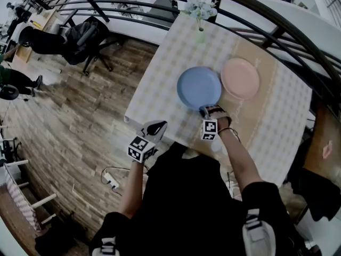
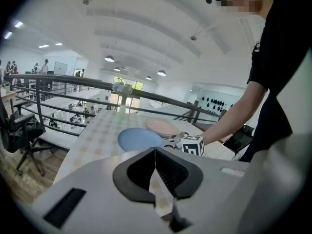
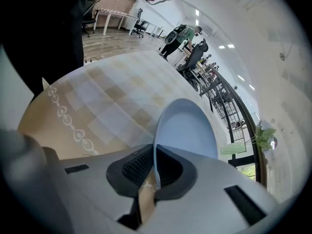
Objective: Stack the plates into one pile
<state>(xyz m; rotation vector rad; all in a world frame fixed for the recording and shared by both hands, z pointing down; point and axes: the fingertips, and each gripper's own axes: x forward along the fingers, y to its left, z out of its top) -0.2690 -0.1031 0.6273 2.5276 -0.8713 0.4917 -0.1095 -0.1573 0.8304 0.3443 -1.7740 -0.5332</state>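
A blue plate (image 1: 199,87) lies on the checked tablecloth, with a pink plate (image 1: 240,78) beside it on its right. My right gripper (image 1: 205,110) is shut on the blue plate's near rim. In the right gripper view that thin rim (image 3: 155,152) runs between the two pads and the blue plate (image 3: 187,130) spreads out beyond the right gripper (image 3: 155,165). My left gripper (image 1: 157,125) hovers at the table's near left edge, shut and empty. In the left gripper view the left gripper (image 2: 155,151) has its jaws together, with the blue plate (image 2: 139,139) and pink plate (image 2: 162,126) ahead.
A green vase with pale flowers (image 1: 200,16) stands at the table's far edge. A dark curved railing (image 1: 277,33) runs behind the table. An office chair (image 1: 85,36) stands on the wooden floor at the left, and a power strip (image 1: 111,180) lies near my feet.
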